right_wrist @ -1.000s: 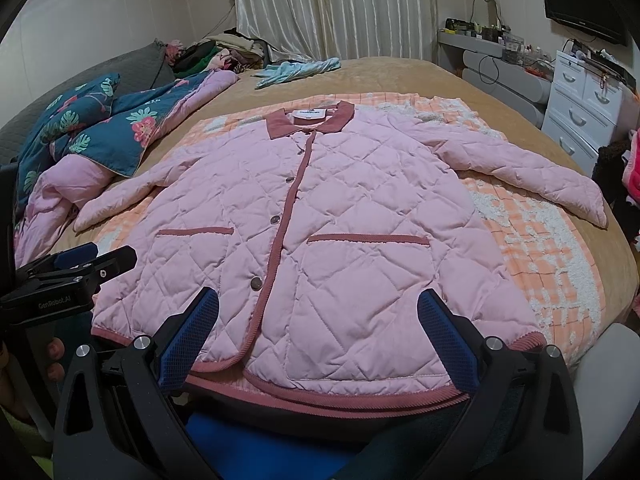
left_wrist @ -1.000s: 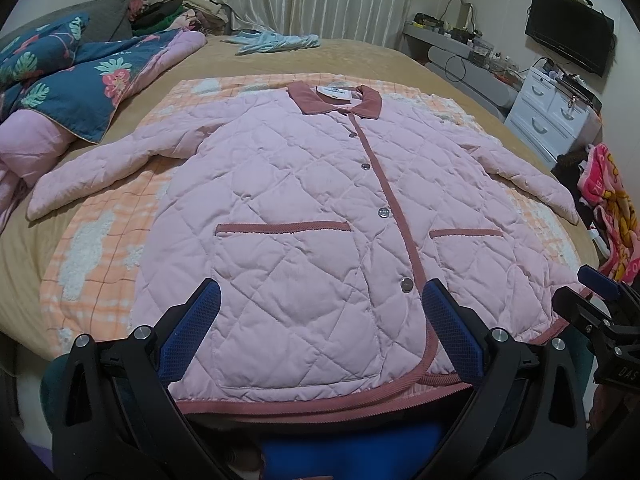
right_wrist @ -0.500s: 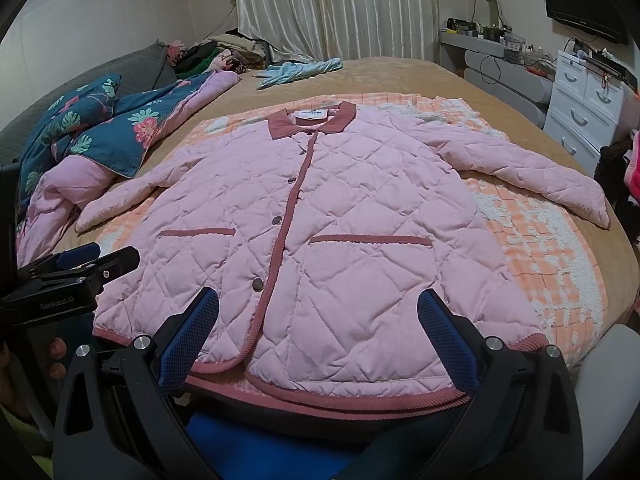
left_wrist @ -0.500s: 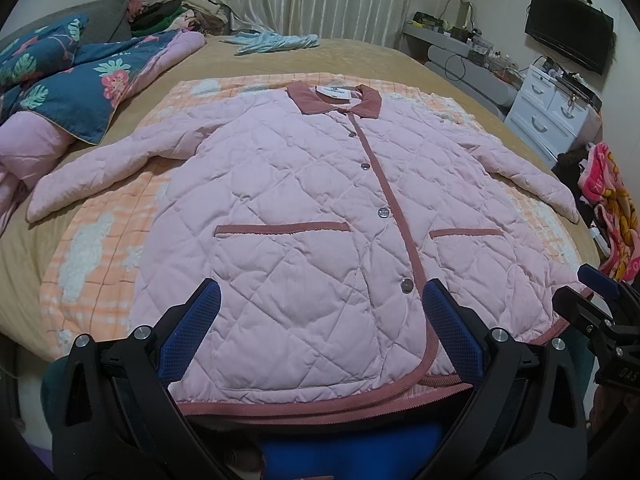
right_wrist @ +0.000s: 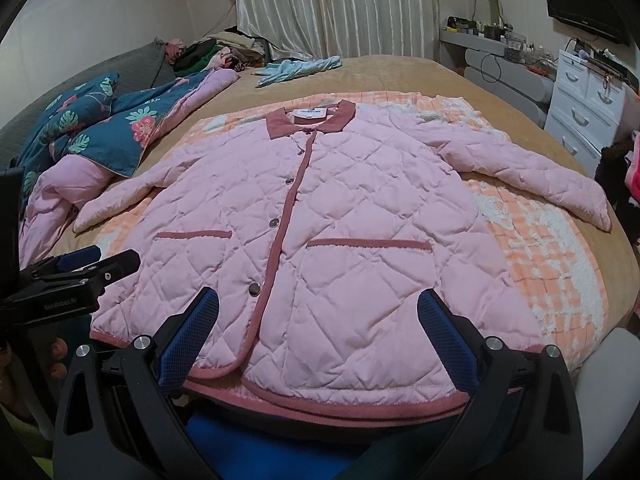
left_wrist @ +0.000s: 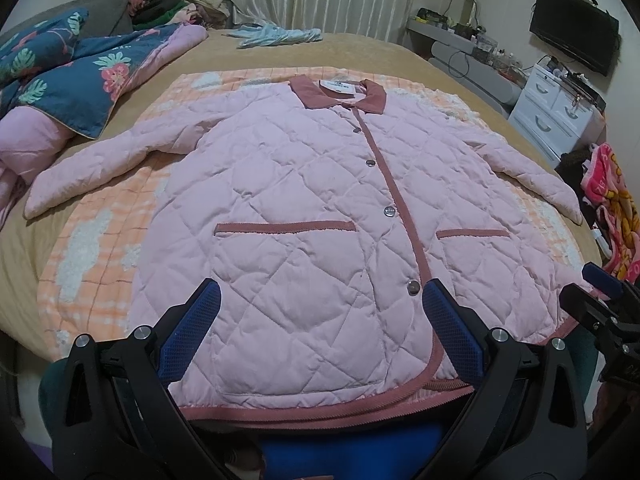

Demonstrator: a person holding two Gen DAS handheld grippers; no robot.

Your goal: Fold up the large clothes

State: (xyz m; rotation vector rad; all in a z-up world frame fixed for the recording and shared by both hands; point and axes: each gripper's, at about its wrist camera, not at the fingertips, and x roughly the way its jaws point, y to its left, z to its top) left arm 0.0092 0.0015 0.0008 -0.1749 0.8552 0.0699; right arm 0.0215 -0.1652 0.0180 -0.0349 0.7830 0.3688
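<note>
A pink quilted jacket with a dark pink collar and trim lies flat and buttoned on the bed, both sleeves spread out; it also shows in the right wrist view. My left gripper is open and empty, hovering just above the jacket's hem on its left half. My right gripper is open and empty above the hem on the right half. The right gripper shows at the right edge of the left wrist view, and the left gripper at the left edge of the right wrist view.
An orange checked blanket lies under the jacket on the tan bed. A blue floral quilt is heaped at the left. A light blue garment lies at the far end. White drawers stand at the right.
Both grippers have barely moved; the right wrist view has shifted very slightly. The jacket lies as before.
</note>
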